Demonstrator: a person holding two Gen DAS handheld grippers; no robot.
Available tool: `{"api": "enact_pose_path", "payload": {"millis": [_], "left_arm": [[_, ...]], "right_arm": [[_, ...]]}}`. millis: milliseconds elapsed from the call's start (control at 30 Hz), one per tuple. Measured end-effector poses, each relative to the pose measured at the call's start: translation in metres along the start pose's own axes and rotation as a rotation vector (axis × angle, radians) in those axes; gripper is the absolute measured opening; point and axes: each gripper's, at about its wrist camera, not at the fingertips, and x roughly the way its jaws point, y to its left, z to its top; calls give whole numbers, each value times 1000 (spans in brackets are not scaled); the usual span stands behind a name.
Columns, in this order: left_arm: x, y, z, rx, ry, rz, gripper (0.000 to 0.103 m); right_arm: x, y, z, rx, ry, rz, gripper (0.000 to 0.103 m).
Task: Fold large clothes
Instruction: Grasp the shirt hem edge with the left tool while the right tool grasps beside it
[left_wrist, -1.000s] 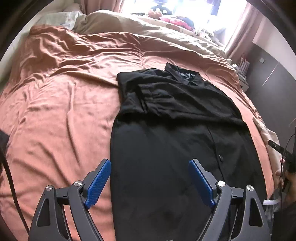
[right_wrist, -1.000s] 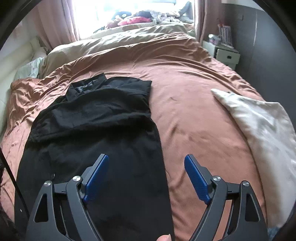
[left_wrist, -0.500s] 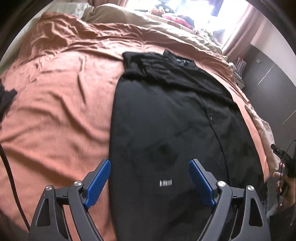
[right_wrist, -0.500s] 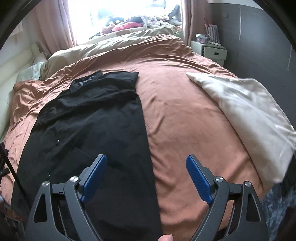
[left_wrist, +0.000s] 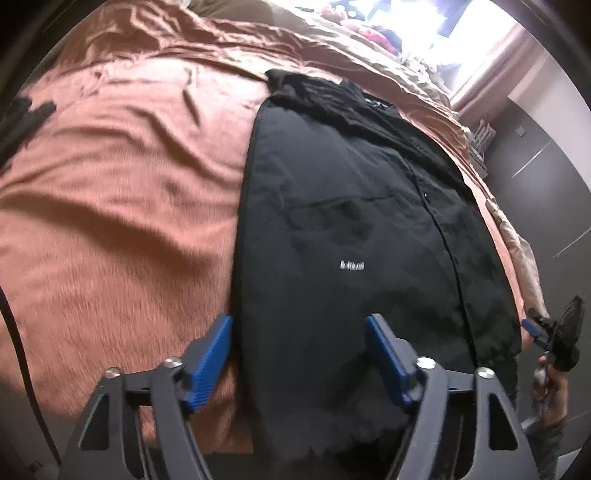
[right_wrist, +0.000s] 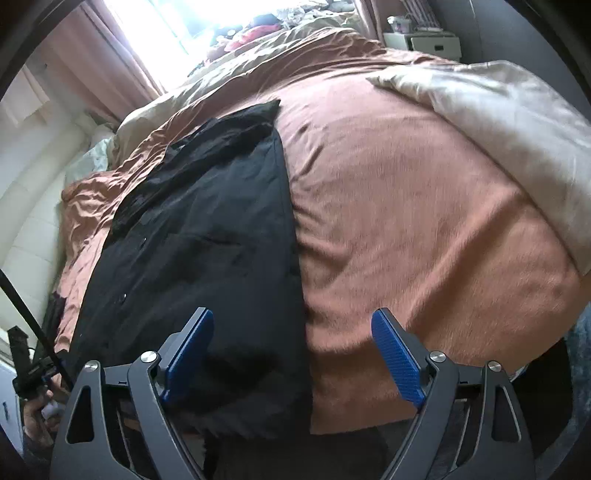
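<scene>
- A bed with a rust-brown cover (left_wrist: 110, 192) fills both views; one pale pillow (right_wrist: 517, 122) lies at its right side.
- One black shirt (left_wrist: 351, 221) lies flat on the cover, its hem at the near edge.
- Compared with a second ago, both grippers are lower and closer to the hem.
- The left gripper (left_wrist: 299, 354) and the right gripper (right_wrist: 291, 350) both have jaws spread wide, holding nothing.

A bed (right_wrist: 406, 192) under a rust-brown cover fills the frame; bright window (right_wrist: 177, 26) with pink curtains (right_wrist: 92, 55) at top, white nightstand (right_wrist: 432, 42) and dark wall (left_wrist: 546, 192) upper right.

A home bedroom: wide bed (right_wrist: 406, 206), pink curtains (right_wrist: 92, 55), white nightstand (right_wrist: 424, 44).
</scene>
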Motion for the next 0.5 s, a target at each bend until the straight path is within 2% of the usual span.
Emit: {"api": "enact_pose_path", "payload": {"millis": [33,100,300,367,500], "left_arm": [[1,1,-2,-7,8,-8,65],[1,5,-8,-22,15,-21,61],[-4,19,-16,-94,19,-108,57],[-4,23,-19,-124,29,-155,53],[-4,32,-23,-205,34,-275,52]], "right_arm": [[3,-6,-2,17,23,32,65],[7,-16,-6,56,57,100,58],[11,-33,-19,109,90,264,57],[14,-38,-21,128,95,316,57],[23,-50,-21,172,87,365,57]]}}
